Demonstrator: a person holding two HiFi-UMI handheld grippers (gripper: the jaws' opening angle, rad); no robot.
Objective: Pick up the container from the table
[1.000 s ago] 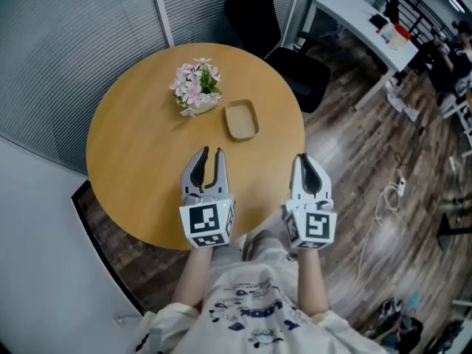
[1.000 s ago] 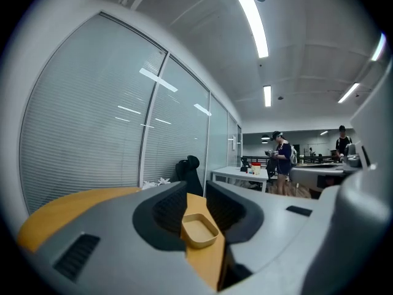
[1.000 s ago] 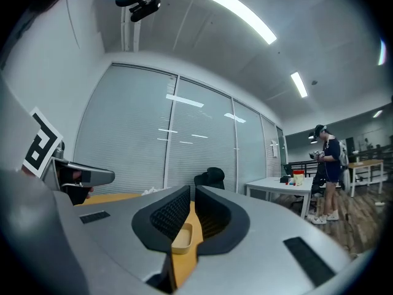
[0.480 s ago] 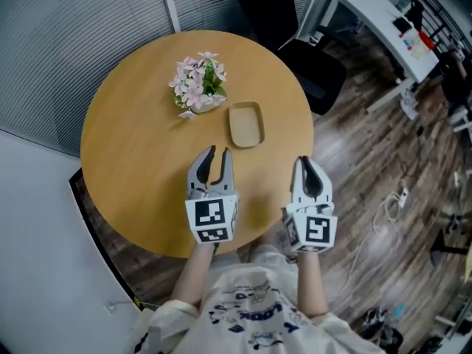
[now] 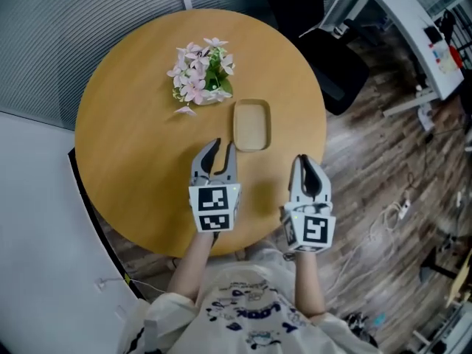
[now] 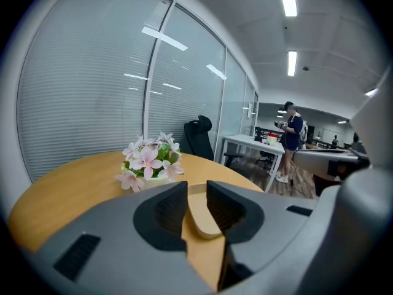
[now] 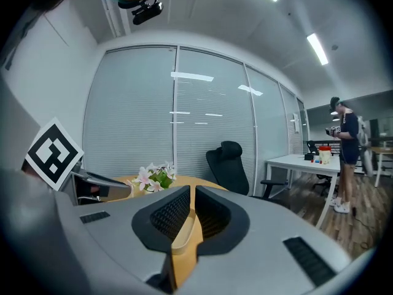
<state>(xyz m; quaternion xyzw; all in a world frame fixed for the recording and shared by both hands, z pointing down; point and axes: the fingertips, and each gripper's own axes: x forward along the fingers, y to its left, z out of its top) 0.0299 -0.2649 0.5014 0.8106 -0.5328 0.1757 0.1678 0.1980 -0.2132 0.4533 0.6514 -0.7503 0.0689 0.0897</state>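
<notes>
Jaws of the left gripper are a little apart and empty; the right gripper is closed. One container sits at 12 o'clock, one flower bunch at 11.

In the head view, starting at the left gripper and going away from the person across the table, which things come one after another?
left gripper -> container -> flowers
</notes>
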